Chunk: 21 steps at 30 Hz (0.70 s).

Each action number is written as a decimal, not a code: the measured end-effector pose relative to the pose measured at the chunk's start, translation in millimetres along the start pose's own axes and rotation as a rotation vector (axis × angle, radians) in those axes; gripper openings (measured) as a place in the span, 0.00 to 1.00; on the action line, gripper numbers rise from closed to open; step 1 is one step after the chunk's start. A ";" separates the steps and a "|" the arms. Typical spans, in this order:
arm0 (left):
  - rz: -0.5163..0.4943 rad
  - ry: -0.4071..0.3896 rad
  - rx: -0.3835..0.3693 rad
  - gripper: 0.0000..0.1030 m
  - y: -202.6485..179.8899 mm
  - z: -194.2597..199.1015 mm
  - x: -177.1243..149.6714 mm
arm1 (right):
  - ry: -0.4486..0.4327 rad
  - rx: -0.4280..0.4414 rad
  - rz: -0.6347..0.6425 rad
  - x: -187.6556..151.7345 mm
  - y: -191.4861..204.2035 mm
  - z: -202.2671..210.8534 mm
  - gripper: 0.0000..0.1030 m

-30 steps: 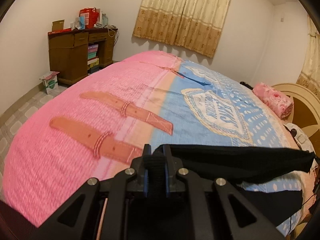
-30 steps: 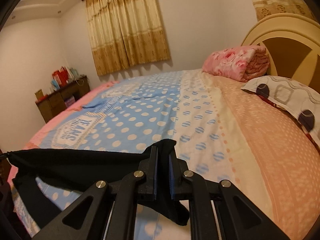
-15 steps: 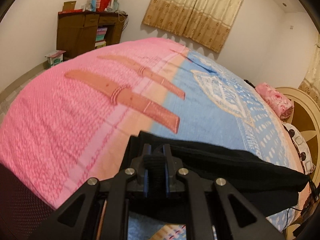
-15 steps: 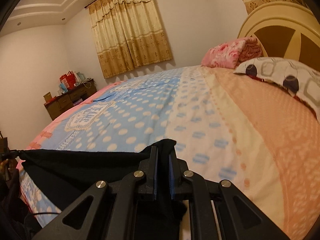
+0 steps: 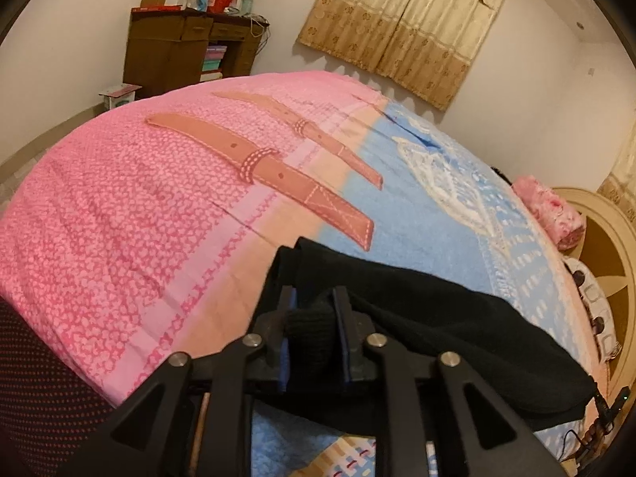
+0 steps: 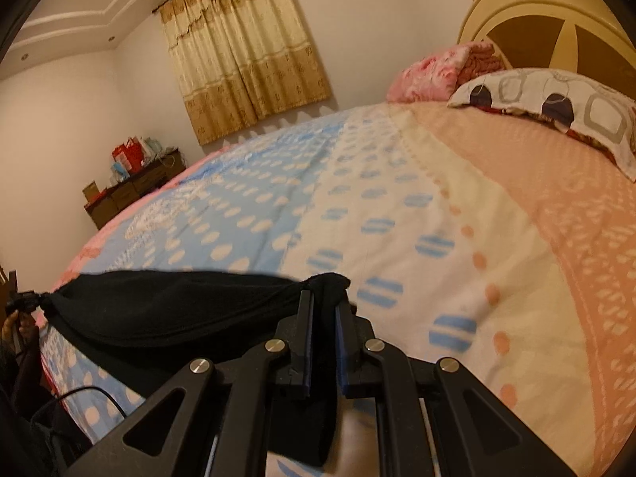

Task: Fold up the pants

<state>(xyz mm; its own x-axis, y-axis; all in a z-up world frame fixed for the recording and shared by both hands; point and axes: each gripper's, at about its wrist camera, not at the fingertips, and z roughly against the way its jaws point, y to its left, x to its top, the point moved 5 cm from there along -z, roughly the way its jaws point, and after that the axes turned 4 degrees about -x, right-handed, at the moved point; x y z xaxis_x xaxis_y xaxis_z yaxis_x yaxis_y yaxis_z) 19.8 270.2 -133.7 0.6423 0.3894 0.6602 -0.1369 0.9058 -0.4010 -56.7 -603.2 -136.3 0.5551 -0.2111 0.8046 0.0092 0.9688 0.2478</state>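
Note:
The black pants (image 5: 457,342) hang stretched between my two grippers, just above the near edge of the bed. My left gripper (image 5: 312,306) is shut on one end of the black fabric. My right gripper (image 6: 322,310) is shut on the other end of the pants (image 6: 159,310), which run off to the left in the right wrist view. The lower part of the pants hangs below the fingers and is hidden.
The bed (image 5: 139,206) has a pink, blue and peach cover. A patterned pillow (image 6: 556,99) and a folded pink blanket (image 6: 437,71) lie by the headboard (image 6: 556,28). A brown desk (image 5: 187,51) stands by the far wall. A cable (image 6: 87,393) trails at the bed's near edge.
Both grippers have lowered and moved forward over the bed with the pants held between them. The pants sag more toward the cover now.

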 end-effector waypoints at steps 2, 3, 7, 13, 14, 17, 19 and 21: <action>-0.006 0.004 0.037 0.36 0.7 1.5 -1.6 | 0.006 0.002 -0.005 -5.8 -1.1 -1.1 0.12; -0.007 0.002 0.057 0.49 1.8 2.8 -1.6 | 0.006 -0.008 -0.001 -8.1 -1.8 -0.8 0.19; -0.016 -0.013 0.070 0.57 5.2 16.0 -2.3 | -0.003 -0.026 -0.051 -14.7 -14.3 6.6 0.33; -0.022 -0.042 0.128 0.59 10.3 38.9 -6.2 | 0.007 -0.062 -0.048 -20.3 -17.0 20.1 0.34; -0.019 -0.049 0.130 0.59 10.7 43.7 -6.7 | 0.011 -0.086 -0.049 -22.4 -19.3 24.6 0.34; -0.014 -0.066 0.139 0.59 9.2 57.0 -10.9 | 0.012 -0.135 -0.082 -26.9 -30.4 38.6 0.34; -0.022 -0.049 0.132 0.59 4.3 57.8 -14.9 | -0.002 -0.185 -0.118 -27.7 -37.4 52.2 0.34; -0.032 -0.023 0.132 0.59 -3.5 53.5 -19.4 | -0.037 -0.204 -0.119 -22.6 -30.3 64.3 0.34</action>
<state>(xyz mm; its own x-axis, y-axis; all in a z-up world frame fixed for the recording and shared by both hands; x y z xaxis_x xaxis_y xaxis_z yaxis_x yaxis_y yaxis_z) -32.5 268.4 -111.1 0.6307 0.3622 0.6863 -0.2158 0.9314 -0.2932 -123.0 -636.2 -127.3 0.5094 -0.3262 0.7963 0.2423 0.9423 0.2310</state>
